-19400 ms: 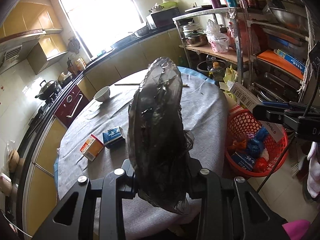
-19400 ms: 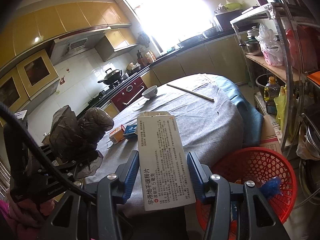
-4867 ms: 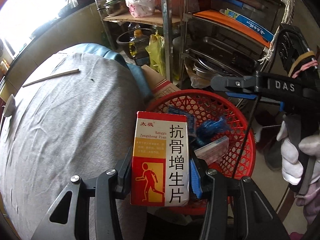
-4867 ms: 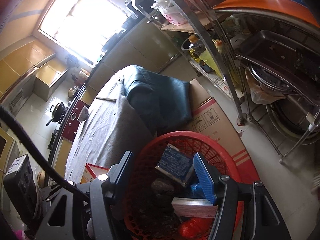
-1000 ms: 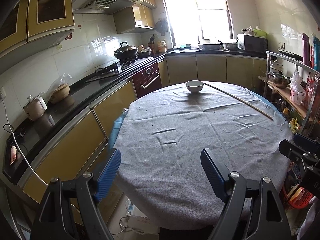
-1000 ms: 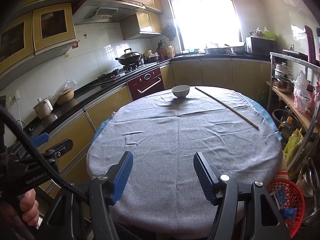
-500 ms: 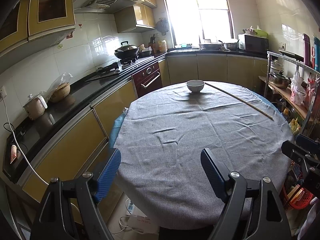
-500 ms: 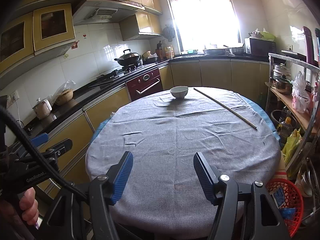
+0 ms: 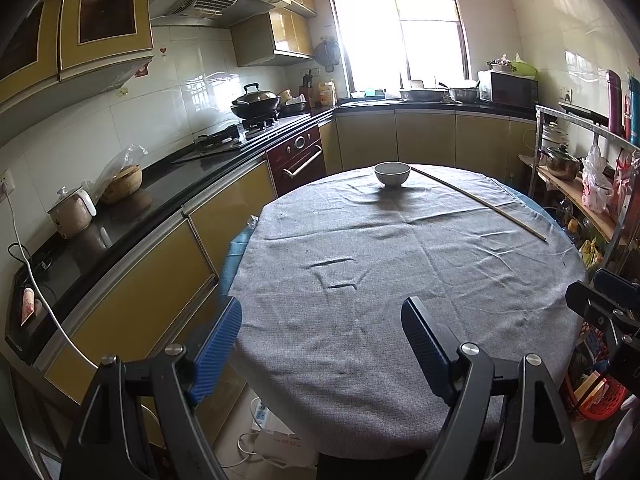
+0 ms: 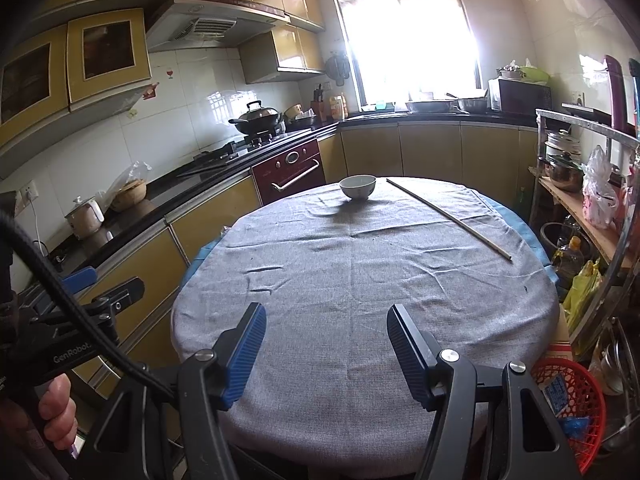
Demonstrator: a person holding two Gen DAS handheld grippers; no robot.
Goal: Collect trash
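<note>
1. Both grippers are held level w/ the near edge of the round table. The L gripper is seen w/ jaws spread wide, nothing between the blue pads. The R gripper is likewise parted and empty, gap a bit narrower.
2. No trash is seen on the grey cloth. Only a white bowl at the far side and a long thin stick beside it are left; neither is judged to be trash.
3. The collected trash is found in the red basket, on the floor just right of the table. A blue-printed packet and a blue wrapper are seen inside; the rest is hidden.
4. Progress, as judged: tabletop is cleared, task looks approx. done. Nothing more is seen to pick up, unless smth lies out of view.
5. Writing: "GenRobot" is read on the L gripper's body in the right wrist view. Print on the basket packet is too small to read. No other legible labels.
</note>
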